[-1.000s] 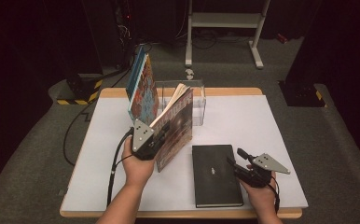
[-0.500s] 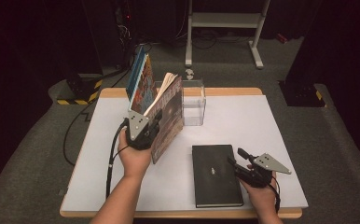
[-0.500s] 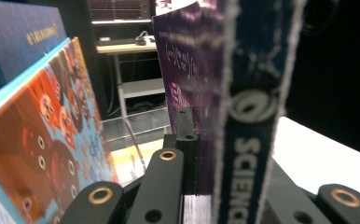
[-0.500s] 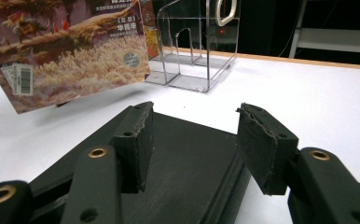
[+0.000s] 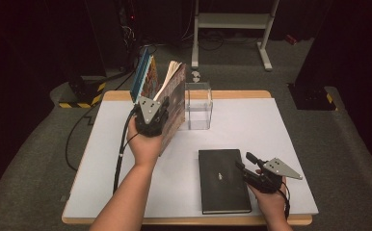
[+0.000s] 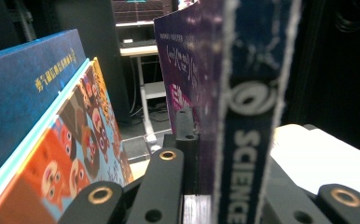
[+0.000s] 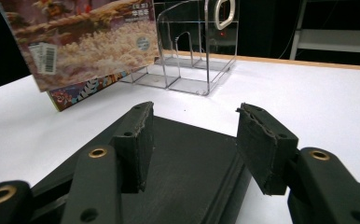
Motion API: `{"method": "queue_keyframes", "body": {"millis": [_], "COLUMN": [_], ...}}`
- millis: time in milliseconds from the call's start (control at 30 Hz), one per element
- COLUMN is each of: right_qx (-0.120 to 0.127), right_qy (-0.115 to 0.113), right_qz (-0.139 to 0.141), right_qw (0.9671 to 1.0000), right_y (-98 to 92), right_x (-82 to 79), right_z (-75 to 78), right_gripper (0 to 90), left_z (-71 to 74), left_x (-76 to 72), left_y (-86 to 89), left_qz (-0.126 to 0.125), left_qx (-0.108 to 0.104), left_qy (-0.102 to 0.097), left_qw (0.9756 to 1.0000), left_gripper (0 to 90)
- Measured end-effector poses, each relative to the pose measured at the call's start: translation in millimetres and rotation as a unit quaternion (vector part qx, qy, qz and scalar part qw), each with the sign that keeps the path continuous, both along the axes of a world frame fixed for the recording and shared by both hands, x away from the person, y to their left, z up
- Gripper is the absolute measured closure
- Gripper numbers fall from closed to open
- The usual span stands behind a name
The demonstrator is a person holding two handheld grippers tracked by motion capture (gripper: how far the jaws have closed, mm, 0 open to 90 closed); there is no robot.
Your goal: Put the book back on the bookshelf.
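Starting at the left, I see my left gripper point(image 5: 151, 117) clamped on the purple science book point(image 5: 173, 103), held upright just beside the blue book point(image 5: 139, 73) and clear rack point(image 5: 198, 106). My right gripper point(image 5: 248, 166) hangs with jaws apart over the black notebook's point(image 5: 221, 180) right edge.

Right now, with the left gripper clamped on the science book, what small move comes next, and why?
Probably ease the science book further left until it leans on the upright books. The left gripper grips its spine and holds it tilted, with a gap between it and them. The right gripper sits open over the black book.
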State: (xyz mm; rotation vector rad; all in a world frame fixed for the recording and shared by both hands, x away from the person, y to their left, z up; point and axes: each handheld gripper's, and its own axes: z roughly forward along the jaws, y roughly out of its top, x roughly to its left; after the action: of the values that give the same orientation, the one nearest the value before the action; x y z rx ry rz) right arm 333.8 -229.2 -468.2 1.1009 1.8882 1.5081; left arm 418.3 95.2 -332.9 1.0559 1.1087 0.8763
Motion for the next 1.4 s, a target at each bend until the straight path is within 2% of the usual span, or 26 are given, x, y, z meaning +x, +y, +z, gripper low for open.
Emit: {"method": "queue_keyframes", "body": {"millis": [367,533,700,1400], "right_qx": [0.001,0.001,0.003,0.007], "right_qy": [-0.003,-0.002,-0.001,0.0], "right_qz": [0.0,0.002,0.001,0.006], "right_qw": [1.0,1.0,1.0,1.0], "right_y": [-1.2,-1.1,-1.8,-1.8], "right_x": [-0.7,-0.7,-0.8,-0.8], "right_z": [0.9,0.4,0.3,-0.5], "right_gripper": [46.1,46.1,46.1,46.1], "left_z": [-4.3,-7.3,-8.6,-23.2], "left_x": [33.4,48.3,63.9,98.4], "left_y": [-17.5,-20.8,-20.4,-29.3], "left_qz": [0.016,0.024,0.031,0.06], "left_qx": [0.001,0.004,-0.002,0.004], "left_qy": [0.005,0.007,0.01,0.005], "left_qw": [0.9999,0.9997,0.9995,0.9982], "left_gripper": [83.7,83.6,83.6,83.7]}}
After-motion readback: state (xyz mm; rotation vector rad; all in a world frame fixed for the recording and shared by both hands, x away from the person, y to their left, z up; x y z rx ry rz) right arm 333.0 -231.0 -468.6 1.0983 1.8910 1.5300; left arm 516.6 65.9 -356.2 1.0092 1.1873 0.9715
